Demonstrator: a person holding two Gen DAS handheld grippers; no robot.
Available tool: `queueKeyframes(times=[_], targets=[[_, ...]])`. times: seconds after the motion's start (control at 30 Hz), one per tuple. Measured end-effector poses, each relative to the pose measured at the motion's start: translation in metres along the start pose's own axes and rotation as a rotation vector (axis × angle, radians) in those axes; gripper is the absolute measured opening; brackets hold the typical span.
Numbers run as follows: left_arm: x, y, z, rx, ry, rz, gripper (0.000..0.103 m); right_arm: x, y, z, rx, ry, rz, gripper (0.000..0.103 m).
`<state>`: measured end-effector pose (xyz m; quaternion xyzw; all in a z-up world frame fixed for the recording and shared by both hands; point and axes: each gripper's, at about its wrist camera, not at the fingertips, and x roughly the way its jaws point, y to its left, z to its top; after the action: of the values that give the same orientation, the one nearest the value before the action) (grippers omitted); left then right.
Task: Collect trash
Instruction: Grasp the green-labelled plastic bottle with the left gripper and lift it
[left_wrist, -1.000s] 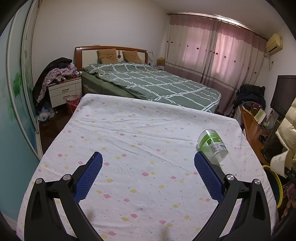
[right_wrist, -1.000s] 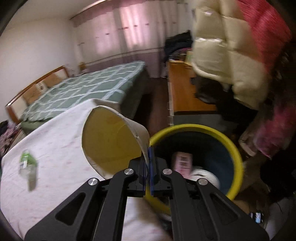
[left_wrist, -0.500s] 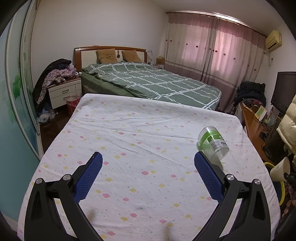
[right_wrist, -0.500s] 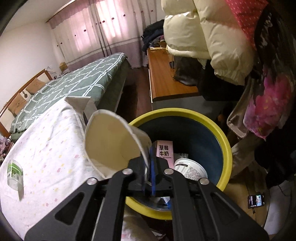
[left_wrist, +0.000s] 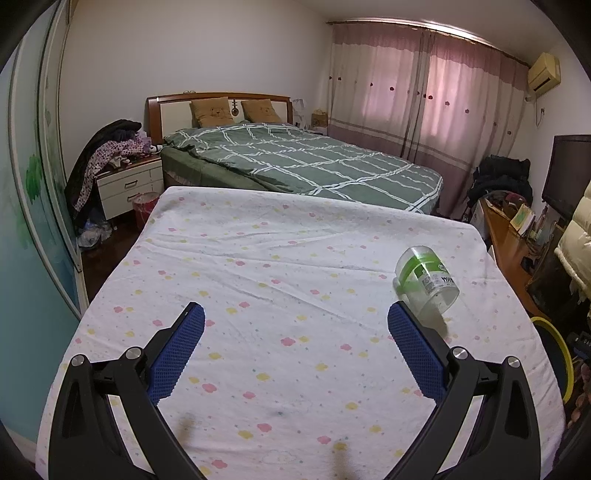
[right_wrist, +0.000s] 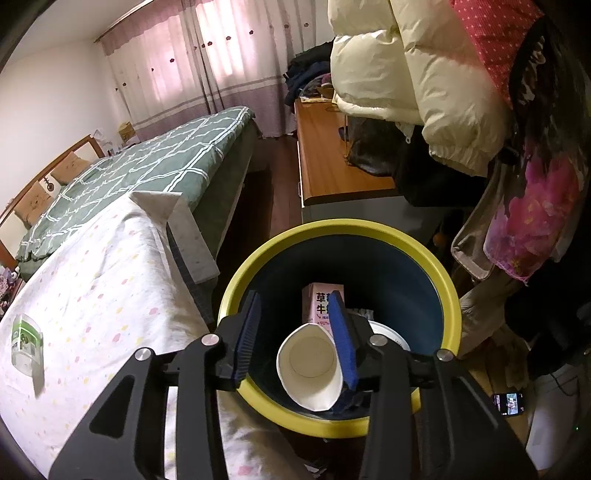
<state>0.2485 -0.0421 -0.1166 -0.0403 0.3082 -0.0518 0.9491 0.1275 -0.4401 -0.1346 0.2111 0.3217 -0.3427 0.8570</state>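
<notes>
While the left gripper (left_wrist: 295, 354) gapes empty, the right gripper's (right_wrist: 295, 339) opening jaws have released the paper cup (right_wrist: 309, 369) into the bin (right_wrist: 448, 291), leaving the bottle (left_wrist: 426, 280).

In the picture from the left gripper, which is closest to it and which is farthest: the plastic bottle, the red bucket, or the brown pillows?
From the left gripper:
1. The plastic bottle, lying on the flowered sheet just past the right finger.
2. The red bucket, on the floor beyond the sheet's far left corner.
3. The brown pillows, at the headboard of the green bed, far back.
</notes>
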Motion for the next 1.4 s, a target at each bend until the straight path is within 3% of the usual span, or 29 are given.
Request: queueKeyframes(times=[0.23, 0.5, 0.63, 0.83, 1.07, 1.3, 1.4], targets=[[0.003, -0.021, 0.001, 0.042, 0.052, -0.034, 0.098, -0.002, 0.002, 0.0, -0.013, -0.011, 0.001, 0.045], [0.009, -0.075, 0.015, 0.132, 0.108, -0.105, 0.098, -0.005, 0.004, 0.0, -0.016, -0.022, 0.026, 0.049], [0.029, -0.111, 0.018, 0.179, 0.136, -0.122, 0.098, -0.006, 0.005, 0.0, -0.024, -0.028, 0.039, 0.05], [0.075, -0.137, 0.021, 0.15, 0.199, -0.084, 0.097, -0.007, 0.006, 0.0, -0.023, -0.031, 0.06, 0.052], [0.118, -0.148, 0.023, 0.115, 0.256, -0.035, 0.079, -0.006, 0.006, 0.0, -0.019, -0.025, 0.083, 0.052], [0.13, -0.153, 0.024, 0.132, 0.254, -0.037, 0.066, -0.005, 0.007, 0.0, -0.017, -0.022, 0.095, 0.053], [0.132, -0.158, 0.023, 0.151, 0.258, -0.048, 0.054, -0.004, 0.007, 0.0, -0.016, -0.022, 0.095, 0.053]])
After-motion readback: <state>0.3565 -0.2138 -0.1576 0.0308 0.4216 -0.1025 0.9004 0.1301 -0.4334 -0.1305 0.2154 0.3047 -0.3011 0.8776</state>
